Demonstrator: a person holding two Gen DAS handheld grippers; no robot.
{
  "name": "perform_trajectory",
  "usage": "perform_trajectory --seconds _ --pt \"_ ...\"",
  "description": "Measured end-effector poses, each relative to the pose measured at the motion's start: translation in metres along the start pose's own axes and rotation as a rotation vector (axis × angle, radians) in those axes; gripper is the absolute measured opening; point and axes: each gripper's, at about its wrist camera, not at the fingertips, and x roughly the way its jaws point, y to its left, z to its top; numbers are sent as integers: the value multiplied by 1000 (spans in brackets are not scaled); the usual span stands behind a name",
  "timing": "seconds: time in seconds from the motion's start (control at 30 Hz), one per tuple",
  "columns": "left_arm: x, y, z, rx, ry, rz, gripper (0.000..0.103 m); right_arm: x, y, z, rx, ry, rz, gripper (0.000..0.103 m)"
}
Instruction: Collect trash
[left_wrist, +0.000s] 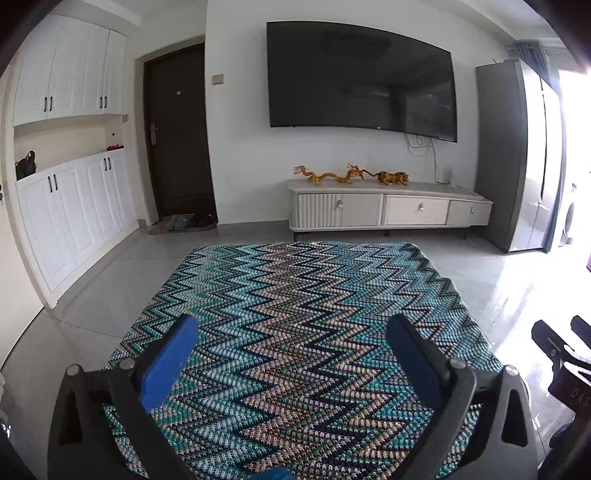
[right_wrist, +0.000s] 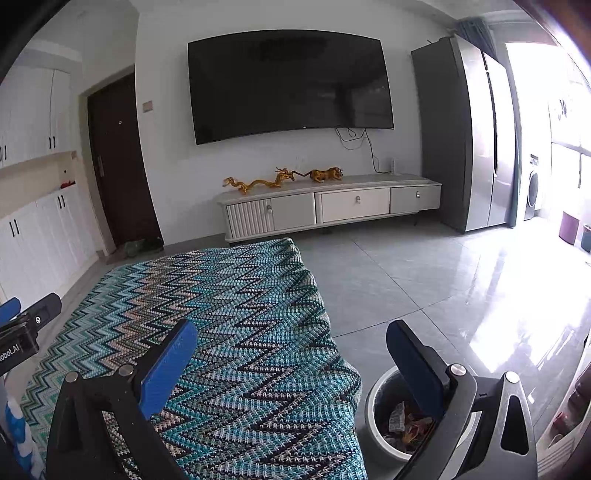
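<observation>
Holding crumpled wrappers: white bin (right_wrist: 373, 402).

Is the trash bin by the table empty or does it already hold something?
Not empty. In the right wrist view the white bin stands upright on the floor beside the zigzag cloth, with crumpled wrappers in its bottom. How full: cannot tell.

The table cover (left_wrist: 295, 314) is showing as coarse knitted cloth, matt and rough, in a zigzag weave. The floor tiles (right_wrist: 461, 280) are presenting smooth and glossy, reflecting window light. The refrigerator (right_wrist: 480, 140) is showing brushed metal doors. The bin (right_wrist: 373, 406) is appearing as smooth white plastic, holding crinkled shiny wrappers (right_wrist: 406, 424). Gripper pads (right_wrist: 166, 373) are looking matt blue, finely textured.
</observation>
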Motion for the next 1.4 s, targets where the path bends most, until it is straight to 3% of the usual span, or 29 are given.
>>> perform_trajectory --seconds 0.83,1.4 --pt "-6 -8 -5 27 -36 27 103 -7 0 -2 -20 -47 -35 103" --pt "-1 -21 -11 68 -9 -13 103 5 -8 -9 -11 -3 -46 103"
